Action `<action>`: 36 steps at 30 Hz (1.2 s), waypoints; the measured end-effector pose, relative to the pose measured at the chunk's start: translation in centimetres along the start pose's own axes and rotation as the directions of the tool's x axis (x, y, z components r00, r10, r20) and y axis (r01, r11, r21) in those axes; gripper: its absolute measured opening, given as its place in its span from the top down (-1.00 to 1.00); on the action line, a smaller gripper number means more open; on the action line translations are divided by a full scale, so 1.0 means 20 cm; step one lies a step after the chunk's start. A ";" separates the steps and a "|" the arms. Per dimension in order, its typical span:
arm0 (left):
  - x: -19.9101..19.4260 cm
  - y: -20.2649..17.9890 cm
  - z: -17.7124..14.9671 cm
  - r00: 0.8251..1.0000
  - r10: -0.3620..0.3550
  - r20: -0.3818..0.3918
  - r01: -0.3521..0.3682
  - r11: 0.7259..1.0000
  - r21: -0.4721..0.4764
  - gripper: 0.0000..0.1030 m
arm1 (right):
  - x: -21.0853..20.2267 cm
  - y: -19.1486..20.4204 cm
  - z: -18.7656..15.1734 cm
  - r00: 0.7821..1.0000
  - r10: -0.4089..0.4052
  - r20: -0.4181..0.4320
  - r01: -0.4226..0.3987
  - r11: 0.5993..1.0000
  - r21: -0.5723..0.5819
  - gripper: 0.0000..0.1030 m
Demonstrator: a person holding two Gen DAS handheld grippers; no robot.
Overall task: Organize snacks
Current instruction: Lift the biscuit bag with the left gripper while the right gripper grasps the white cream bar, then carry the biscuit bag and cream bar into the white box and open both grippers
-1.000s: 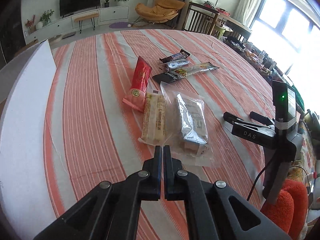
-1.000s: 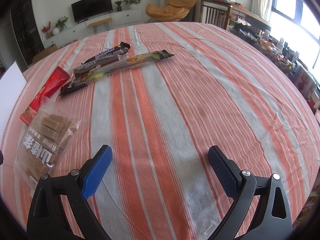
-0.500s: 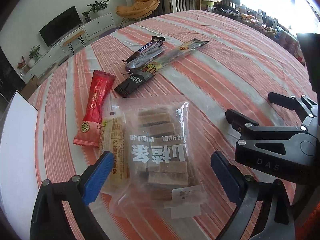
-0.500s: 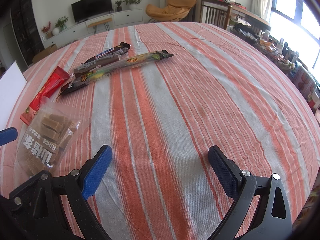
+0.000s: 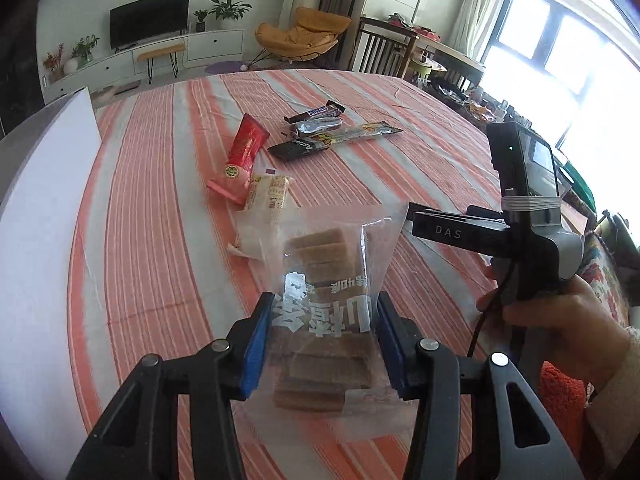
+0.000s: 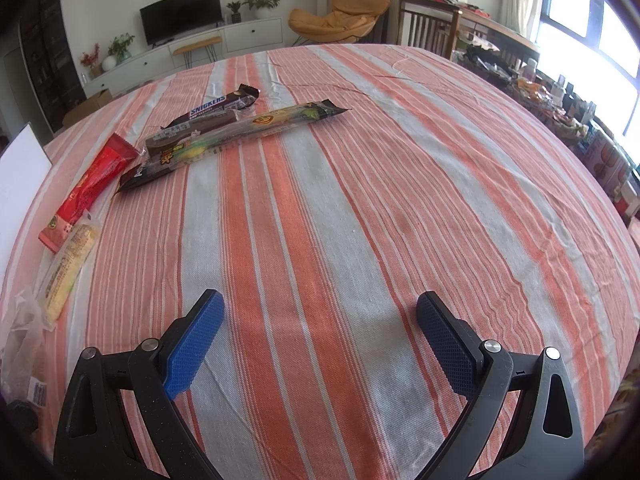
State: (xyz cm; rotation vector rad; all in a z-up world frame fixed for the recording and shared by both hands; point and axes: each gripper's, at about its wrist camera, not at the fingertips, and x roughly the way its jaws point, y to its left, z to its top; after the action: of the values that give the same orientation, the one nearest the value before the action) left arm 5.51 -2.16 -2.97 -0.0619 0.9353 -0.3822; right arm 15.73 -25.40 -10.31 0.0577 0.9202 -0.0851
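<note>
The left gripper (image 5: 325, 344) is closing on a clear bag of brown snack bars (image 5: 326, 304), pads seemingly pressing its sides. The right gripper (image 6: 318, 344) is wide open, holding nothing, over striped tablecloth (image 6: 360, 200).

Striped tablecloth (image 6: 360, 200): Snickers bar (image 6: 212, 110), red packet (image 6: 90, 188), yellow wafer pack (image 6: 70, 264).

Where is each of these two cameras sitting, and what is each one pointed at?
Left wrist: rides the left gripper, looking down its closing jaws at the clear bag of brown bars between them; a hand with the right gripper shows.
Right wrist: rides the open right gripper, facing bare striped tablecloth.
Shared: the Snickers bar and the red packet.
</note>
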 end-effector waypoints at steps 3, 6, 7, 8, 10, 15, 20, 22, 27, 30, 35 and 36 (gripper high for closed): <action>-0.17 0.13 -0.06 0.999 0.020 0.025 -0.018 0.997 -0.074 0.06 | 0.01 0.00 0.02 1.000 -0.002 -0.025 0.002 1.000 0.009 -0.90; -0.31 0.22 -0.11 0.996 0.057 0.068 -0.049 0.992 -0.118 0.06 | -0.06 0.05 0.07 0.984 0.146 -0.101 -0.136 0.986 0.101 -0.86; -0.35 0.23 -0.12 0.995 0.066 0.080 -0.055 0.990 -0.127 0.06 | -0.10 0.11 0.09 0.969 0.226 -0.100 -0.213 0.969 0.121 -0.86; -0.38 0.24 -0.13 0.993 0.068 0.091 -0.055 0.989 -0.136 0.06 | -0.14 0.21 0.11 0.948 0.295 -0.115 -0.282 0.952 0.118 -0.86; -0.44 0.26 -0.14 0.991 0.066 0.114 -0.048 0.987 -0.150 0.06 | -0.17 0.44 0.15 0.912 0.372 -0.171 -0.369 0.928 0.050 -0.84; -0.61 0.27 -0.18 0.983 0.073 0.167 -0.048 0.987 -0.151 0.06 | 0.01 0.89 0.14 0.930 0.232 -0.285 -0.265 0.961 -0.082 -0.83; -0.77 0.32 -0.25 0.977 0.095 0.191 -0.065 0.986 -0.155 0.06 | -0.02 0.94 0.09 0.971 0.130 -0.202 -0.167 0.969 -0.182 0.42; -0.82 0.34 -0.27 0.975 0.098 0.200 -0.065 0.984 -0.166 0.06 | -0.05 0.81 0.07 0.955 0.197 -0.221 -0.223 0.970 -0.099 0.42; -0.94 0.38 -0.30 0.969 0.093 0.228 -0.051 0.981 -0.186 0.06 | -0.19 0.32 -0.02 0.813 0.564 -0.142 -0.509 0.808 0.297 0.42; -0.95 0.40 -0.30 0.969 0.089 0.231 -0.043 0.980 -0.195 0.06 | -0.26 0.13 -0.11 0.732 0.677 -0.083 -0.588 0.688 0.426 0.42; -1.02 0.46 -0.25 0.961 0.117 0.253 -0.058 0.972 -0.229 0.06 | -0.44 0.18 -0.12 0.713 0.699 -0.062 -0.634 0.680 0.369 0.42; -1.05 0.49 -0.26 0.955 0.132 0.264 -0.068 0.968 -0.240 0.06 | -0.48 0.24 -0.10 0.697 0.714 -0.064 -0.654 0.670 0.351 0.42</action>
State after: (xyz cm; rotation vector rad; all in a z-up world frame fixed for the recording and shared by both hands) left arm -6.88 14.74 8.09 -0.2719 0.6959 -0.1629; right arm 8.88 -20.06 -3.78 0.7187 1.0256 0.5075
